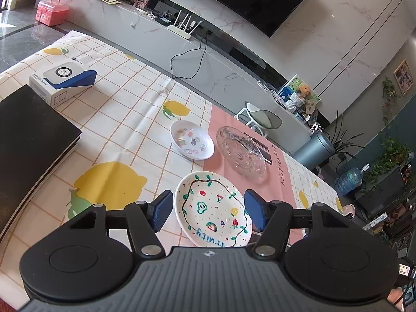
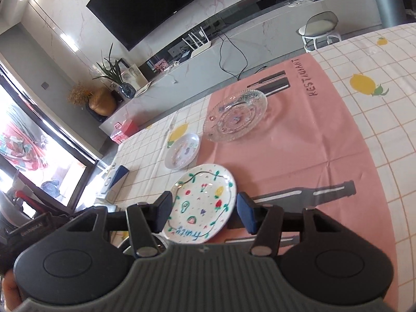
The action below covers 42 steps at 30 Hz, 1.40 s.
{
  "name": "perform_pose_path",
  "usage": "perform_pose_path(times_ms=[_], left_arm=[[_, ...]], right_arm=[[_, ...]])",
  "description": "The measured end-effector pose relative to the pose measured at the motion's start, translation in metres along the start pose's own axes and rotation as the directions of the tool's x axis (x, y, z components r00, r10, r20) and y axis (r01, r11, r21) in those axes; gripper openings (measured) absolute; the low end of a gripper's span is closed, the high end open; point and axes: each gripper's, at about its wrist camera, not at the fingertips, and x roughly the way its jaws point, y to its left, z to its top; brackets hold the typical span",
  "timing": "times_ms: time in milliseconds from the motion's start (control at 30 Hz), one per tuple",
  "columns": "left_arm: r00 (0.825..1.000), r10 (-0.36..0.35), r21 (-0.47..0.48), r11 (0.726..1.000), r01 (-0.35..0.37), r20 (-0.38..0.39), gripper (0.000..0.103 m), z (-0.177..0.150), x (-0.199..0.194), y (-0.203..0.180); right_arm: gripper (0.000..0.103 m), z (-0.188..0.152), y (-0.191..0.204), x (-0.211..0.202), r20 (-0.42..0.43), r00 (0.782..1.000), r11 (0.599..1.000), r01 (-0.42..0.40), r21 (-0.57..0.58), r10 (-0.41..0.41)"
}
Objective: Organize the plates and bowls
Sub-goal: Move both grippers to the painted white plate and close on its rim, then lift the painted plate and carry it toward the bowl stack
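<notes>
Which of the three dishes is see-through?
The glass plate on the pink mat, farthest from both grippers. The small bowl and the "fruity" plate are opaque white with coloured pictures.

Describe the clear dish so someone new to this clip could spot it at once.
Find the pink mat printed RESTAURANT on the lemon tablecloth. The glass plate sits on it, near its far edge. Unlike the fruit-painted plate and the small white sticker-patterned bowl nearby, it is transparent, with a beaded, scalloped rim.
</notes>
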Motion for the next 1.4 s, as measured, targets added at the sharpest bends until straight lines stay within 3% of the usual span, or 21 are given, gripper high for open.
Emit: perform_pose_path(times_ms=[167, 233, 400, 567, 1167, 1333, 1400], left_arm=[[0.999, -0.012, -0.012, 1.000, 0.012, -0.042, 0.064, 0.006, 0.028, 0.015], [0.997, -0.022, -0.011, 1.000, 0.022, -0.070, 0.061, 0.007, 0.042, 0.021], [0.993, -0.035, -0.037, 0.999, 0.031, -0.116, 0.055, 0.006, 0.068, 0.033], [0.990, -0.051, -0.072, 0.997, 0.042, -0.134, 0.055, 0.005, 0.083, 0.045], [0.980, -0.056, -0.046, 0.998, 0.048, -0.192, 0.038, -0.001, 0.101, 0.047], [0.980, -0.038, -0.042, 0.999, 0.030, -0.193, 0.027, -0.001, 0.102, 0.046], [0.981, -0.033, -0.044, 0.999, 0.025, -0.190, 0.012, -0.002, 0.102, 0.047]], right_arm=[[0.054, 0.009, -0.017, 0.026, -0.031, 0.999, 1.000, 0.027, -0.014, -0.028], [0.048, 0.013, -0.022, 0.037, -0.078, 0.996, 0.999, 0.034, -0.021, -0.035], [0.044, 0.017, -0.036, 0.060, -0.129, 0.991, 0.998, -0.016, 0.060, 0.024], [0.028, 0.018, -0.041, 0.084, -0.165, 0.985, 0.995, -0.032, 0.091, 0.047], [0.028, 0.006, -0.049, 0.109, -0.208, 0.972, 0.987, -0.078, 0.138, 0.106], [0.022, 0.003, -0.048, 0.113, -0.202, 0.972, 0.984, -0.088, 0.154, 0.119], [0.017, 0.002, -0.051, 0.114, -0.199, 0.973, 0.982, -0.081, 0.171, 0.114]])
